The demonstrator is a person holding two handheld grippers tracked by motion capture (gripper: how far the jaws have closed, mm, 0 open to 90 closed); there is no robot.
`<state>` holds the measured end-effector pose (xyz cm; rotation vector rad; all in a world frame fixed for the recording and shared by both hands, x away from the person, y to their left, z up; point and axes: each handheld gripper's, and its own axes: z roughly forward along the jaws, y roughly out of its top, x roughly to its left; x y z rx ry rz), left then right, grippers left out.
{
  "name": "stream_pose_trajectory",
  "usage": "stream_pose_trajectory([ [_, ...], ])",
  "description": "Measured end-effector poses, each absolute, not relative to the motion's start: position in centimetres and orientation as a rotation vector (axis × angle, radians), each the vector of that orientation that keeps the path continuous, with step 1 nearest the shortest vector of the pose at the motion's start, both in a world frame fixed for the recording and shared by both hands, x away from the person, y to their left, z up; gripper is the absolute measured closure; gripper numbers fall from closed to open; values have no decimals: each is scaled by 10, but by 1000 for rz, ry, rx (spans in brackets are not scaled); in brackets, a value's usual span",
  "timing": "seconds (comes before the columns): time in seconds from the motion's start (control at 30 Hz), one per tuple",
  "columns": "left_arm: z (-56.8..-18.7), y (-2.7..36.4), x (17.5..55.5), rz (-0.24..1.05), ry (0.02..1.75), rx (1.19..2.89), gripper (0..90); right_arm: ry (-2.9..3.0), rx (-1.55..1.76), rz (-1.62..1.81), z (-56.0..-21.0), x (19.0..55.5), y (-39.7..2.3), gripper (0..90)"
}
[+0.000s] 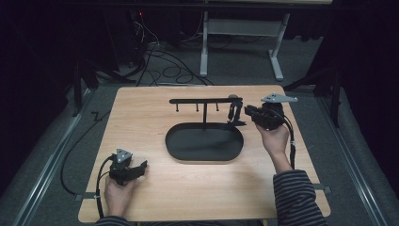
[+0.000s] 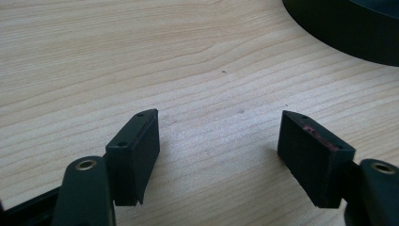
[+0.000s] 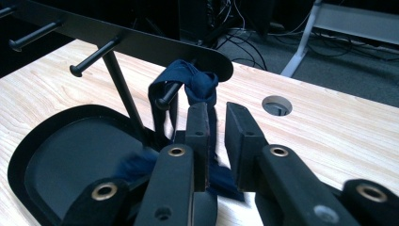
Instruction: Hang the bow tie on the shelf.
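So the blue cloth strip (image 3: 200,87) is looped over the end peg of the black rack (image 3: 141,44), tail hanging down toward the tray (image 3: 56,155). The right hand-held gripper (image 3: 216,115) has its jaws a small way apart around the hanging tail; can't tell if a pad touches it. If it pulls back while snagged, I reckon the loop slides off. The left hand-held gripper (image 2: 219,136) sits wide open and empty, low over the desk (image 2: 141,56).

Dark blue knotted cloth strip (image 3: 200,87) hangs from the rack's end peg (image 3: 165,98).
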<state>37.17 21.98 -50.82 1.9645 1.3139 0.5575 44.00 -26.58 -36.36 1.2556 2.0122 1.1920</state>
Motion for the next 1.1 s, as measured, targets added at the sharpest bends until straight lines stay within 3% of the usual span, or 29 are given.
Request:
stream_pose_trajectory([
  [0.7, -508, 219, 372, 562, 1313, 1973, 306, 1978, 1262, 1248, -357, 413, -289, 688],
  [1.1, -508, 219, 372, 562, 1313, 1973, 306, 1960, 1275, 1266, -358, 400, -300, 665],
])
